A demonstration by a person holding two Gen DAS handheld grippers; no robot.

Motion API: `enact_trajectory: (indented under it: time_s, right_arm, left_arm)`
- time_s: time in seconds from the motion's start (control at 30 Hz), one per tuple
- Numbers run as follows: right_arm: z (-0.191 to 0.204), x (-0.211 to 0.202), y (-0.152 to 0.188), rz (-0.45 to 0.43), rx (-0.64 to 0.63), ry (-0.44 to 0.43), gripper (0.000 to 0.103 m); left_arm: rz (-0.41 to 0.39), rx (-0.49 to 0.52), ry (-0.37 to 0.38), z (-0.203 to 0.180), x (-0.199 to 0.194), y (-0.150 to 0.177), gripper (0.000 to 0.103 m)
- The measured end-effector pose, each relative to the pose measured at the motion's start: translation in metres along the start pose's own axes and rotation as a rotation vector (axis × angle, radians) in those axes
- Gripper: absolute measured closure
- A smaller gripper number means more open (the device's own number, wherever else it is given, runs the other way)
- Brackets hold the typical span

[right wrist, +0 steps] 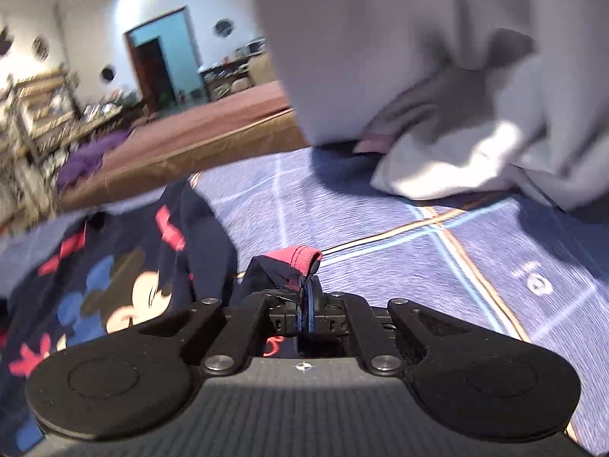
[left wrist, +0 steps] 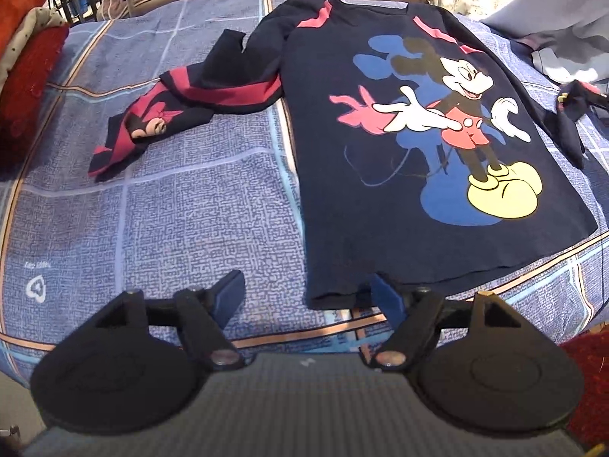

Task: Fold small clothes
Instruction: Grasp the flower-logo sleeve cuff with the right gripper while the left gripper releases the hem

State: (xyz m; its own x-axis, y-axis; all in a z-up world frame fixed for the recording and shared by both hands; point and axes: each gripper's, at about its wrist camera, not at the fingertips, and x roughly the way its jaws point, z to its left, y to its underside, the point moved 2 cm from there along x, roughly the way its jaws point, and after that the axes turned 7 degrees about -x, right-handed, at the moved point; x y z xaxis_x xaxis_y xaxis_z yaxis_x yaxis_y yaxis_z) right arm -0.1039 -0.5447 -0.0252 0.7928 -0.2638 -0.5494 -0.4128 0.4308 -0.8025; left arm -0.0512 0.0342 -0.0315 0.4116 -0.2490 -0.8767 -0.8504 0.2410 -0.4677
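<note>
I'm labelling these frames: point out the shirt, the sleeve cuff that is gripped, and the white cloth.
shirt (left wrist: 380, 228), left wrist view, dark front below the print.
sleeve cuff (right wrist: 293, 257), right wrist view, pink ribbed band.
white cloth (right wrist: 456, 167), right wrist view, lit fold.

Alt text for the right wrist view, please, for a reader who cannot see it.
The right tool is shut on the red-trimmed sleeve cuff of a dark Mickey Mouse shirt, which lies on a blue patterned bedspread. Pale grey fabric fills the upper right.
</note>
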Motion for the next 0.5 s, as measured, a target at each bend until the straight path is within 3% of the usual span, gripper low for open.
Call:
enact_trajectory:
  time_s: [0.1,0.2,0.3,0.4,0.5]
  right_arm:
    - [-0.059,-0.051,0.002,-0.024,0.2,0.034,0.099]
    - [-0.094,-0.103,0.015,-0.019,0.188,0.149,0.099]
    - [-0.121,-0.151,0.044,0.039,0.265,0.189,0.099]
    - [-0.134,-0.189,0.073,0.078,0.338,0.204,0.099]
    - [-0.147,-0.217,0.098,0.078,0.535,0.129,0.099]
  left_arm:
    - [-0.007,0.021,0.014,-0.006,0.0,-0.005,0.029]
    - [-0.02,0.039,0.036,-0.014,-0.002,-0.01,0.029]
    - [-0.025,0.059,0.053,-0.024,-0.001,-0.016,0.027]
    - [-0.018,0.083,0.068,-0.035,0.002,-0.02,0.027]
    - [-0.023,0.12,0.088,-0.049,0.001,-0.024,0.027]
